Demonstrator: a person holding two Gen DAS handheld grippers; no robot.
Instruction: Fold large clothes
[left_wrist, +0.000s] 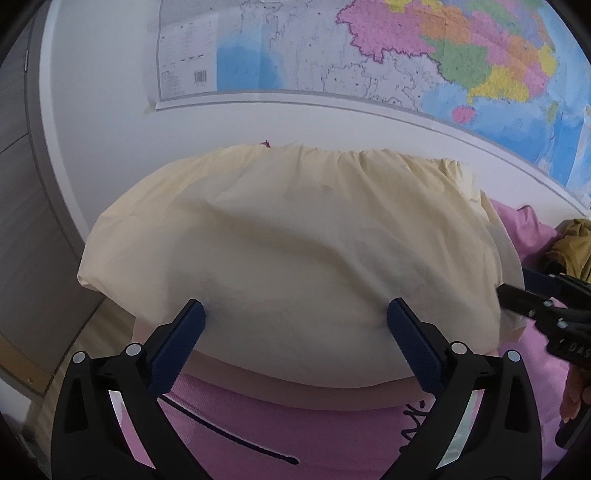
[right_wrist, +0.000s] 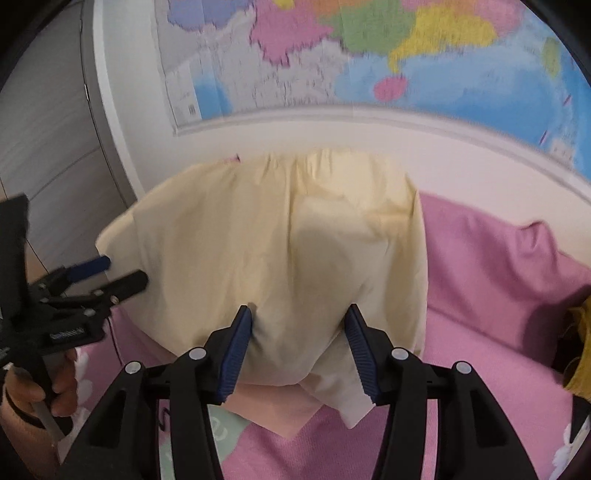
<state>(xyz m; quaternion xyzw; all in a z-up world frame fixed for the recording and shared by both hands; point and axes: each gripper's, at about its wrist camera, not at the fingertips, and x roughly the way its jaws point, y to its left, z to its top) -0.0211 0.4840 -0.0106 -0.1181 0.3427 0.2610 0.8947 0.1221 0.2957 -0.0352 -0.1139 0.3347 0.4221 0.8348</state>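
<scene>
Right wrist view: cream garment (right_wrist: 280, 236) lies folded ahead — right gripper (right_wrist: 299, 314) part-open astride its near hem, left gripper (left_wrist: 295, 310) spread wide; further folds likely remain.

I take the folded garment (left_wrist: 295, 240) as my landmark: it lies on the bed (right_wrist: 498, 295), its far edge against the wall (left_wrist: 110, 147). Above it on that wall hangs the map (left_wrist: 369, 48). The left hand-held gripper (left_wrist: 295, 325) rests at its near edge, the right hand-held gripper (right_wrist: 299, 325) at its near right corner. A crumpled cloth (left_wrist: 576, 247) lies on the bed to its right.
</scene>
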